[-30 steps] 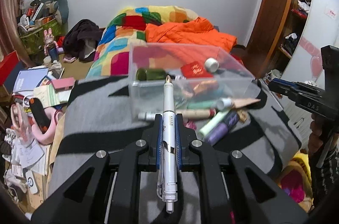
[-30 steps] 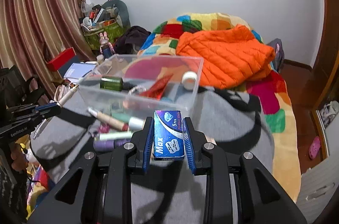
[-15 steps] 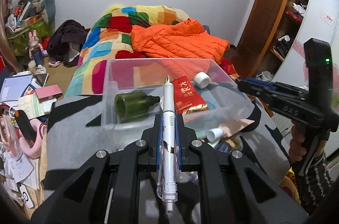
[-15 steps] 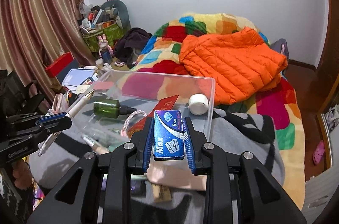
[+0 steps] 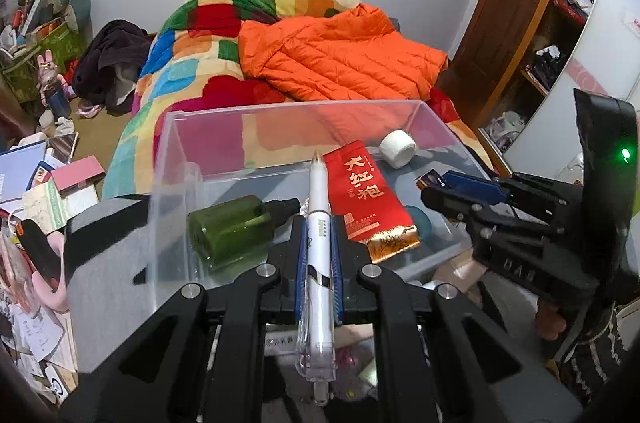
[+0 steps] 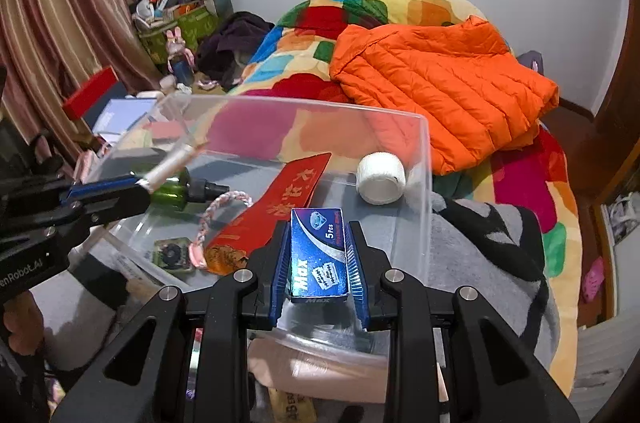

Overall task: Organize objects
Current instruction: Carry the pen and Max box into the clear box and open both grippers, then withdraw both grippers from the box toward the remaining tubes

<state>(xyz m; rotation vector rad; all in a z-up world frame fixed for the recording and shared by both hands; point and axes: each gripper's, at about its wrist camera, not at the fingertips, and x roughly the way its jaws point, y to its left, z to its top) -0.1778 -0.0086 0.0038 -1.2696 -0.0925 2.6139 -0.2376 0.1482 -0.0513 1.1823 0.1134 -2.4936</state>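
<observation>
Right wrist alone shows right tongs (image 6: 318,255) gripping a blue box (image 6: 318,255); left tongs (image 5: 318,243) grip a pen (image 5: 318,243).

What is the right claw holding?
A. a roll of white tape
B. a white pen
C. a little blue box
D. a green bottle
C: the right claw is clamped on the little blue box; the white pen is in the left claw.

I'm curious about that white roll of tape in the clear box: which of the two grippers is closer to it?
The right gripper, holding a blue box, sits just short of the tape roll. The left gripper, holding a pen, is farther off, by the green bottle.
</observation>
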